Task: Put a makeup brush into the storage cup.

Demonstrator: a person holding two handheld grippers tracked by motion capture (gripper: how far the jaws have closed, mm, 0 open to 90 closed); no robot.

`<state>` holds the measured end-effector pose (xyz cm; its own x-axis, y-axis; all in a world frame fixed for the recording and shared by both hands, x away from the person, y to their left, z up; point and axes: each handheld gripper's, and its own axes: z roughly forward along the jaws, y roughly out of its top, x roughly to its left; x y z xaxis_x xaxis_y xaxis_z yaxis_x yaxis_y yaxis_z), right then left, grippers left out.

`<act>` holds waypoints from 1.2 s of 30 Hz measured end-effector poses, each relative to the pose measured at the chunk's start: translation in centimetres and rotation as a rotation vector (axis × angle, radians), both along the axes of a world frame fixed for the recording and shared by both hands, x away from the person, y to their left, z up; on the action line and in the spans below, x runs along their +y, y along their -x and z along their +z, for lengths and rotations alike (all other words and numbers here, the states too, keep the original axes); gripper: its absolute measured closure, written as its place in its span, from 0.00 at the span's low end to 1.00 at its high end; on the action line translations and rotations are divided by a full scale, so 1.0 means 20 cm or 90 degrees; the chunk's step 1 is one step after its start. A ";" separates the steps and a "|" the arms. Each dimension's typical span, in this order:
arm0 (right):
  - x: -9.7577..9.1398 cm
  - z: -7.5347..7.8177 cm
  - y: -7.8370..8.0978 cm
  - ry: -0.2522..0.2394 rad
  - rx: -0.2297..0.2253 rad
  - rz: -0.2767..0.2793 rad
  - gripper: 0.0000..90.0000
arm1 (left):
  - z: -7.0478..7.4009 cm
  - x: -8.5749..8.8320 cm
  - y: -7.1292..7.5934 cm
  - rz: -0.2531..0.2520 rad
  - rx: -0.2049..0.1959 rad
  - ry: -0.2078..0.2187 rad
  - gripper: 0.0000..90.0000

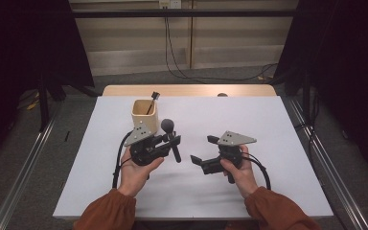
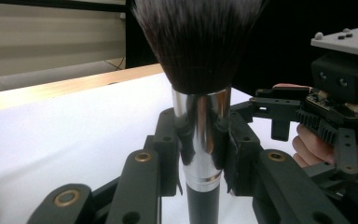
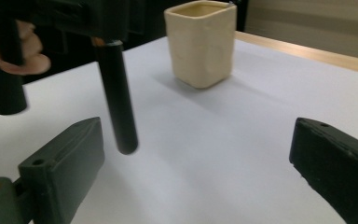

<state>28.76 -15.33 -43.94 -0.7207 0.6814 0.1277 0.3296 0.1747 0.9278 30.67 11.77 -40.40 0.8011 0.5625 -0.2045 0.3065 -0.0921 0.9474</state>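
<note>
one brush [image 2: 200, 116] clamped in left gripper [image 1: 171, 140]

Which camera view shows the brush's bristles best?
The left gripper view: the brush stands close up, its dark bristles fanned above the silver collar. The high view shows a small dark tuft; the right gripper view shows the black handle.

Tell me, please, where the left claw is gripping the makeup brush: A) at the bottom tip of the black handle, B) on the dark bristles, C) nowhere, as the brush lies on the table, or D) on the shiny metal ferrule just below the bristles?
D: in the left gripper view the left claw closes on the silver ferrule of the makeup brush, with the bristles above and the black handle below.
</note>
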 end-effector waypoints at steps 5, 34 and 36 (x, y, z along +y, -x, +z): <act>-0.03 -0.02 0.03 -0.003 -0.026 -0.023 0.03 | 0.01 0.02 0.00 -0.001 0.000 -0.006 0.78; -0.45 -0.02 0.23 0.010 -0.078 -0.122 0.01 | 0.04 0.23 -0.01 0.033 0.006 -0.043 0.78; -0.48 -0.03 0.25 0.007 -0.077 -0.133 0.01 | 0.04 0.25 -0.01 0.042 0.005 -0.040 0.78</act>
<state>23.82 -24.97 -44.52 -0.5736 0.8181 0.0407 0.2459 0.1245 0.9613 30.86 16.79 -39.52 0.7602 0.6261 -0.1735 0.3216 -0.1307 0.9378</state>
